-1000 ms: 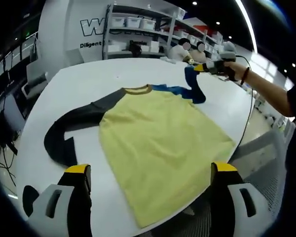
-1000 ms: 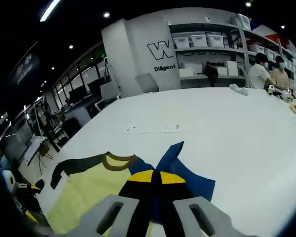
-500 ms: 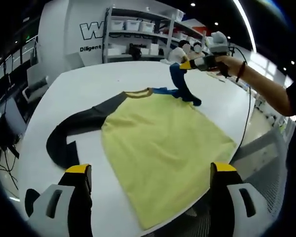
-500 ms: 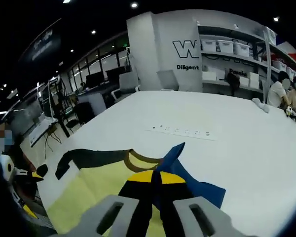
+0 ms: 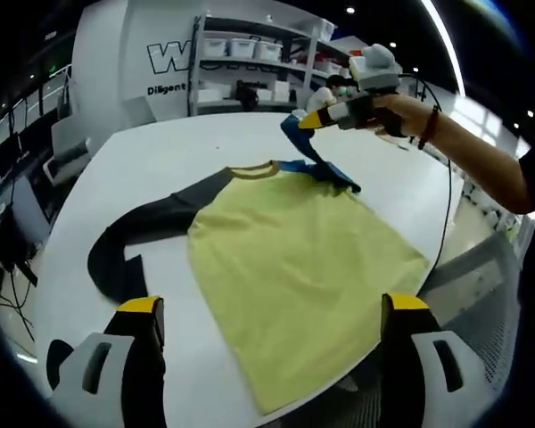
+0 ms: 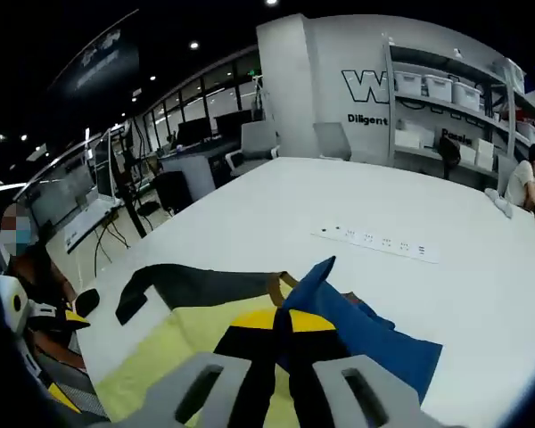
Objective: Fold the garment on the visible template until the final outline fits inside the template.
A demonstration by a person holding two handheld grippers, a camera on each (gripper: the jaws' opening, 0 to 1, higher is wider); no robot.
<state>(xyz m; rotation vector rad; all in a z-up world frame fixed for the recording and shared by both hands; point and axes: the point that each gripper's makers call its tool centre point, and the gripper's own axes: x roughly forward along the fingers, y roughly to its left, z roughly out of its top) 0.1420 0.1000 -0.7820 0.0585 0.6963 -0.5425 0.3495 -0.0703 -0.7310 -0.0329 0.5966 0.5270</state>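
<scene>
A yellow shirt (image 5: 294, 267) with a brown collar lies flat on the white table (image 5: 160, 152). Its dark grey sleeve (image 5: 138, 227) curves away to the left. The blue sleeve (image 5: 316, 156) is lifted off the table, pinched by my right gripper (image 5: 305, 120), held by a person's hand at the far side. In the right gripper view that gripper (image 6: 281, 332) is shut on the blue sleeve (image 6: 357, 321), above the yellow body (image 6: 174, 357) and grey sleeve (image 6: 196, 285). My left gripper (image 5: 267, 308) stands open near the shirt's hem, holding nothing.
A power strip (image 6: 374, 241) is set into the table beyond the shirt. Shelves with white bins (image 5: 250, 53) and seated people stand at the back. Office chairs (image 6: 250, 147) and desks line the room's far side. The table edge (image 5: 455, 259) runs close by the hem.
My right gripper has carried the blue sleeve up and leftward, over toward the collar. The left gripper has stayed put and open.
</scene>
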